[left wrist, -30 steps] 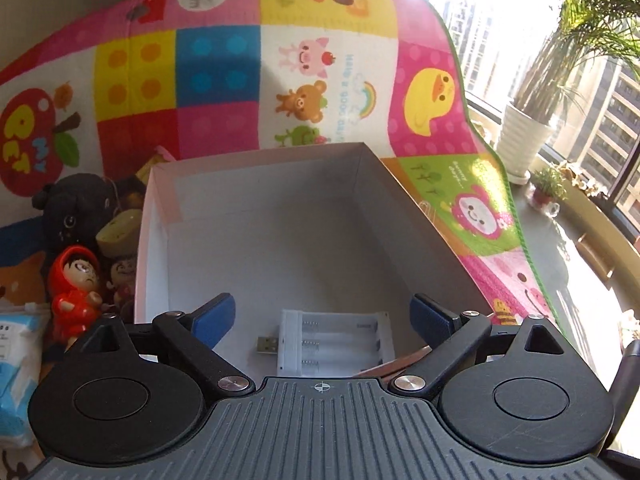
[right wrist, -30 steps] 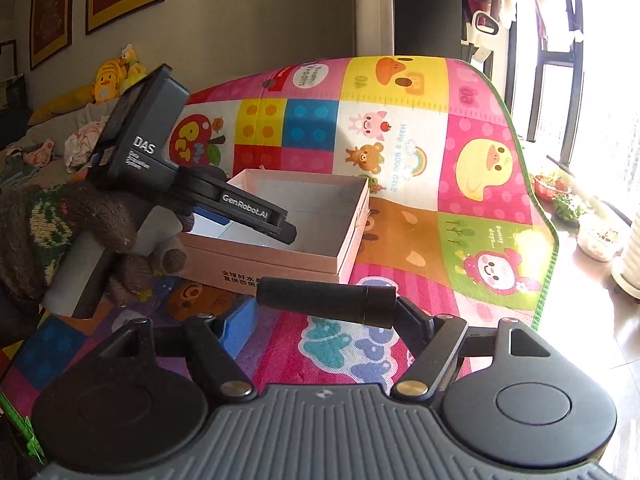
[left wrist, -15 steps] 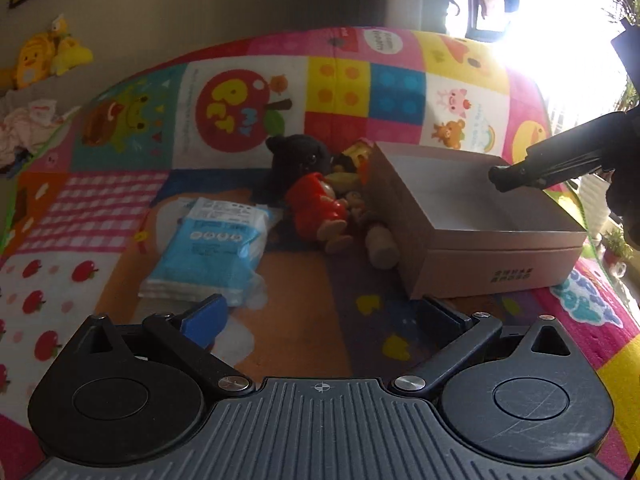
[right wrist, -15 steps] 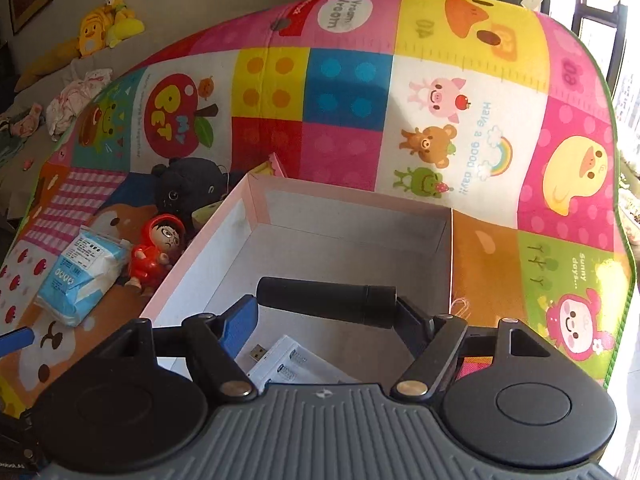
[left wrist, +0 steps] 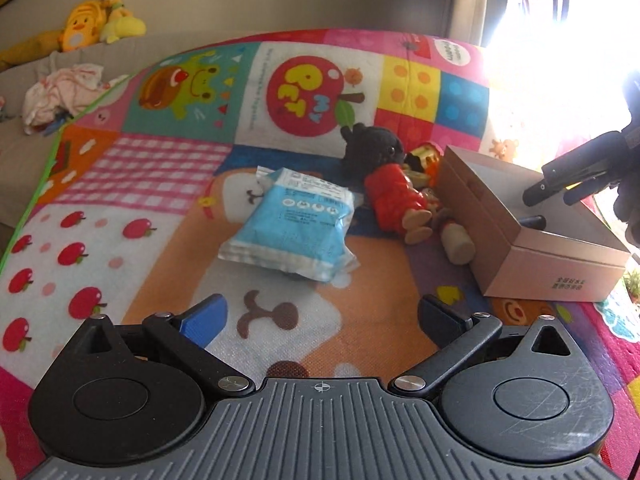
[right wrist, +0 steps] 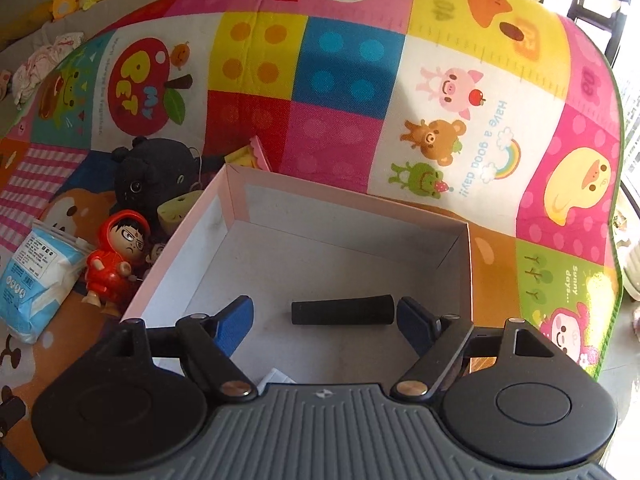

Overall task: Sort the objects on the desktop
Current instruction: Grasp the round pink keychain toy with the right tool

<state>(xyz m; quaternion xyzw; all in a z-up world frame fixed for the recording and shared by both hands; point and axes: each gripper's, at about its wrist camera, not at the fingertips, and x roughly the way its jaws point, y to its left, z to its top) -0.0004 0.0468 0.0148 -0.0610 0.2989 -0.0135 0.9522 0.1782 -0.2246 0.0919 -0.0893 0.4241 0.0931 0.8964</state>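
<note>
A bright play mat (right wrist: 344,92) printed with animals and coloured squares carries everything. On it sits an open cardboard box (right wrist: 460,264), pinkish outside and pale inside.

The right hand-held gripper (right wrist: 324,318) hangs over the box, pointing down into it. Its jaws have just been opening and now stand wide, with a black cylinder (right wrist: 342,311) lying between the blue pads; the pads do not press on it, though the right one is just beside its end. A scrap of a white item (right wrist: 278,377) shows at the near edge of the box floor.

The left hand-held gripper (left wrist: 322,314) hovers over bare mat with its jaws wide apart and nothing between them. Ahead of it lies a blue and white soft packet (left wrist: 292,224).

Between packet and box, against the box's left wall, is a cluster of toys: a black plush (right wrist: 156,176), a red-hooded figure (right wrist: 114,264) leaning over, and a yellow-green toy (right wrist: 178,210) beside the wall. A yellow and pink piece (right wrist: 250,156) pokes up behind the box's far corner.
</note>
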